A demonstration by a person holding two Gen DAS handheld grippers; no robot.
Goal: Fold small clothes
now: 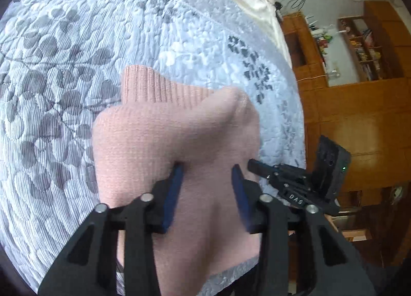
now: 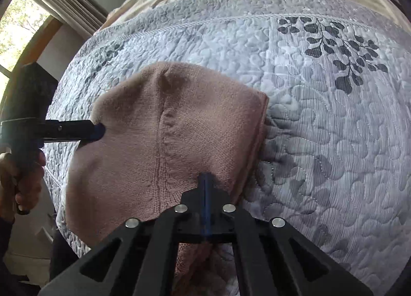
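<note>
Tongs first, from the left wrist view: the left tongs [image 1: 208,167] stand open, blue pads spread apart over the pink knit sweater [image 1: 167,141] with nothing pinched between them, while the right tongs [image 1: 253,163] reach in from 3 o'clock to the sweater's edge. The sweater lies on the quilted bedspread [image 1: 64,64], its ribbed band [image 1: 154,85] pointing toward 11 o'clock, so its long axis seems to run from 5 to 11 o'clock. In the right wrist view, the right tongs [image 2: 206,176] are pressed together on a fold of the sweater [image 2: 192,121] near its 5 o'clock edge; the left tongs [image 2: 99,129] come in from 9 o'clock, touching the knit's left edge, though whether they grip it cannot be told from here. A seam [image 2: 161,147] runs from 12 to 6 o'clock. This knit looks soft, light and floppy, likely to sag and bunch, so corners and ribbed edges are probably the best holds.
</note>
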